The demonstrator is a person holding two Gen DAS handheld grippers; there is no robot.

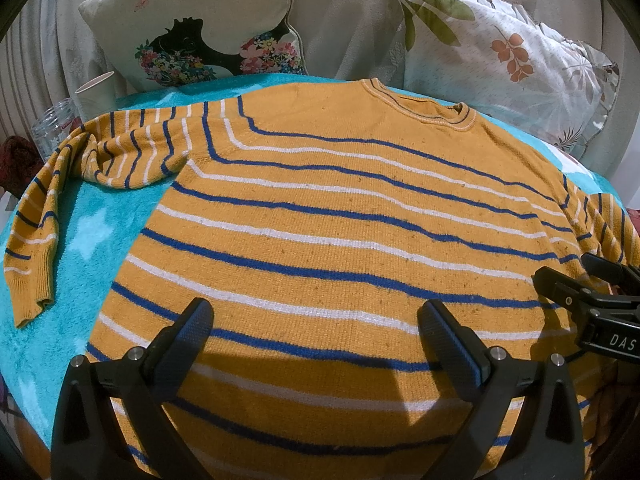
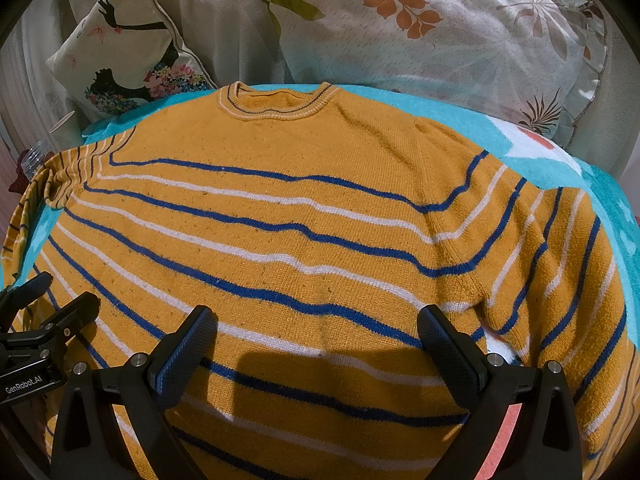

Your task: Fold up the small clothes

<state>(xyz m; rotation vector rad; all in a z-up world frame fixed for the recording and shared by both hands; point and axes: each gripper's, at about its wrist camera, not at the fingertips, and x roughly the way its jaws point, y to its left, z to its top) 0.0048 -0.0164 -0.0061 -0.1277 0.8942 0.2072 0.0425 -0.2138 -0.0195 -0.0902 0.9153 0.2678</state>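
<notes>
A mustard-yellow sweater [image 1: 340, 216] with blue and white stripes lies flat, collar away from me, on a turquoise towel [image 1: 92, 240]. Its left sleeve [image 1: 44, 216] bends down over the towel's left side. In the right wrist view the sweater [image 2: 304, 208] fills the middle and its right sleeve [image 2: 560, 264] lies along its right side. My left gripper [image 1: 316, 320] is open and empty above the sweater's lower body. My right gripper [image 2: 316, 320] is open and empty above the lower body too. Each shows at the other view's edge, the right gripper [image 1: 580, 280] and the left gripper [image 2: 48, 292].
A cushion with a flower-and-silhouette print [image 1: 200, 28] and a leaf-print pillow [image 1: 504, 60] lean at the back. A paper cup [image 1: 94, 94] and a clear jar [image 1: 52, 128] stand at the back left. The towel's edges drop off left and right.
</notes>
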